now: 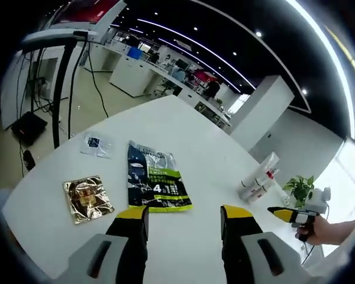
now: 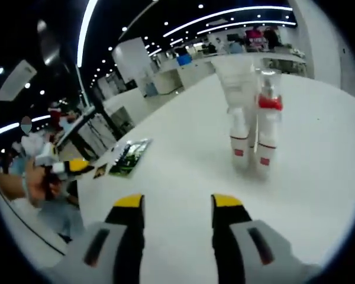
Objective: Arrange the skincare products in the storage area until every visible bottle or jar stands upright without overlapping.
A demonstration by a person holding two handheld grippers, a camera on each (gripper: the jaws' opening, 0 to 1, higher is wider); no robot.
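Close together on the white table [image 2: 319,177] stand the white skincare bottles [image 2: 239,118], one with a red collar [image 2: 268,103] under a clear cap. They look upright and sit a short way ahead of my right gripper [image 2: 177,204], which is open and holds nothing. The left gripper view has the same bottles [image 1: 259,179] at the table's right side. My left gripper [image 1: 184,214] is open and bare, just short of a dark and green packet [image 1: 155,176]. The right gripper [image 1: 290,214] enters that view from the right, held by a hand [image 1: 331,229].
A gold sachet [image 1: 87,199] and a small white sachet [image 1: 97,144] lie flat left of the dark packet. A small potted plant [image 1: 300,188] stands beside the bottles near the table edge. The left gripper [image 2: 68,167] shows beyond the table's left edge. Office desks stand behind.
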